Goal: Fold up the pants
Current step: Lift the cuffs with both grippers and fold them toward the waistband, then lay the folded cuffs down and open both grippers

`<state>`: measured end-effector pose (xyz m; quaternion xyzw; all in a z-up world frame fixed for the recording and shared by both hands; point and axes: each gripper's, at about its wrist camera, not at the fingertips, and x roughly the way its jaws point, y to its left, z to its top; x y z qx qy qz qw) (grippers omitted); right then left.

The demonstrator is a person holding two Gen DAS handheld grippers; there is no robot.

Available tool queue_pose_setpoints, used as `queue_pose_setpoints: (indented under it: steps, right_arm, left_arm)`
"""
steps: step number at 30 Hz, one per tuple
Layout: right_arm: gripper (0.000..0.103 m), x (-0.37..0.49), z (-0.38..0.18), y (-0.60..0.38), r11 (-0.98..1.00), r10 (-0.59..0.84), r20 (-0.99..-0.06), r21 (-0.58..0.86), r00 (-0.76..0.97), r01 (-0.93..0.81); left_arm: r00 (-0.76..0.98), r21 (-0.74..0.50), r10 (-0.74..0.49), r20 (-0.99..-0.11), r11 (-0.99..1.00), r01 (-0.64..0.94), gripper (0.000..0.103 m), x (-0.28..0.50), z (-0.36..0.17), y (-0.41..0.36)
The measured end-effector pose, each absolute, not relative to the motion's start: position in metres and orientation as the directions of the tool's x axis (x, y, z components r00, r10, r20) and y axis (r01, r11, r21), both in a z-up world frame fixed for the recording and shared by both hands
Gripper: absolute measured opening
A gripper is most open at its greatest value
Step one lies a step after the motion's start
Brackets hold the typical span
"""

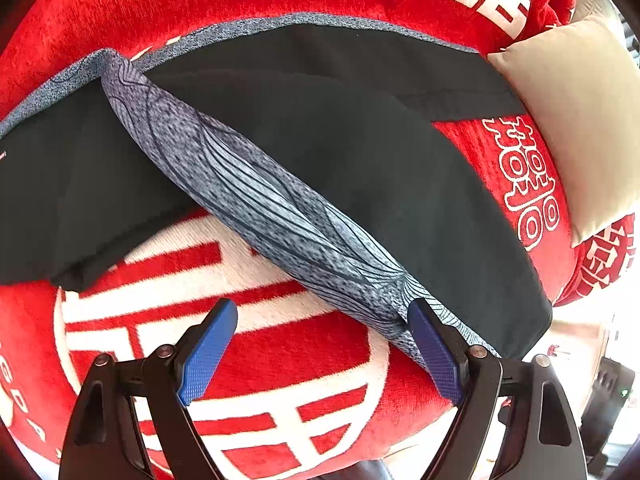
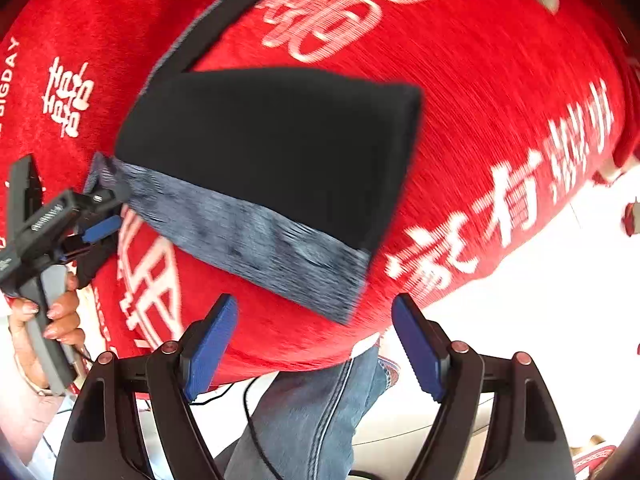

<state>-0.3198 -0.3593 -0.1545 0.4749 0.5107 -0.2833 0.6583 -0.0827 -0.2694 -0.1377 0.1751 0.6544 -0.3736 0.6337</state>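
Note:
The black pants (image 1: 360, 168) lie folded on a red blanket (image 1: 280, 360) printed with white characters. Their grey patterned waistband (image 1: 256, 192) runs diagonally across the left wrist view. My left gripper (image 1: 320, 308) hangs open over the blanket, its right finger (image 1: 434, 352) at the band's lower end with nothing pinched. In the right wrist view the pants (image 2: 272, 148) appear as a black folded panel, with the waistband (image 2: 248, 236) along its near edge. My right gripper (image 2: 316, 300) is open just below that band, holding nothing. The left gripper (image 2: 100, 216) sits at the band's left corner.
A beige cushion (image 1: 580, 120) rests against the pants' far right side. The blanket's near edge (image 2: 320, 356) drops off to a white floor (image 2: 540, 300). The person's jeans leg (image 2: 312, 408) and a hand (image 2: 60, 316) on the left tool's handle are close by.

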Motion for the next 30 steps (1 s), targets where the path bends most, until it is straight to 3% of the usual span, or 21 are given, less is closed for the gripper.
queue_pose_setpoints:
  steps: [4, 7, 9, 10, 11, 12, 13, 14, 22, 30]
  right_arm:
    - [0.071, -0.323, -0.164, -0.350, 0.379, 0.121, -0.914, 0.403, 0.387, 0.833]
    - [0.069, -0.315, -0.167, -0.351, 0.407, 0.127, -0.896, 0.438, 0.425, 0.802]
    - [0.055, -0.311, -0.172, -0.351, 0.408, 0.146, -0.890, 0.452, 0.432, 0.793]
    - [0.034, -0.309, -0.174, -0.353, 0.398, 0.161, -0.886, 0.461, 0.435, 0.793]
    - [0.005, -0.309, -0.175, -0.354, 0.389, 0.180, -0.879, 0.476, 0.442, 0.789]
    - [0.005, -0.309, -0.172, -0.355, 0.379, 0.200, -0.866, 0.499, 0.458, 0.779]
    - [0.005, -0.308, -0.168, -0.355, 0.377, 0.205, -0.858, 0.514, 0.471, 0.771]
    - [0.005, -0.308, -0.160, -0.358, 0.376, 0.220, -0.845, 0.535, 0.488, 0.757]
    - [0.005, -0.285, -0.083, -0.431, 0.432, 0.235, -0.798, 0.597, 0.555, 0.675]
    - [0.005, -0.196, -0.032, -0.561, 0.577, 0.178, -0.811, 0.544, 0.557, 0.608]
  left_arm:
    - [-0.119, -0.250, -0.239, -0.964, 0.654, 0.714, 0.087, -0.089, -0.138, -0.271]
    - [-0.111, -0.252, -0.248, -0.962, 0.662, 0.706, 0.087, -0.091, -0.139, -0.273]
    - [-0.116, -0.257, -0.249, -0.962, 0.668, 0.698, 0.085, -0.093, -0.142, -0.275]
    - [-0.122, -0.265, -0.254, -0.959, 0.667, 0.696, 0.069, -0.094, -0.143, -0.276]
    - [-0.133, -0.276, -0.258, -0.957, 0.663, 0.696, 0.043, -0.095, -0.144, -0.277]
    - [-0.135, -0.276, -0.257, -0.957, 0.661, 0.698, 0.035, -0.096, -0.145, -0.280]
    - [-0.153, -0.300, -0.272, -0.950, 0.660, 0.689, 0.019, -0.097, -0.143, -0.282]
    - [-0.168, -0.316, -0.278, -0.946, 0.665, 0.677, 0.013, -0.096, -0.140, -0.284]
    - [-0.155, -0.346, -0.327, -0.932, 0.682, 0.644, 0.013, -0.078, -0.087, -0.313]
    - [-0.108, -0.370, -0.394, -0.913, 0.688, 0.624, 0.013, -0.025, -0.048, -0.385]
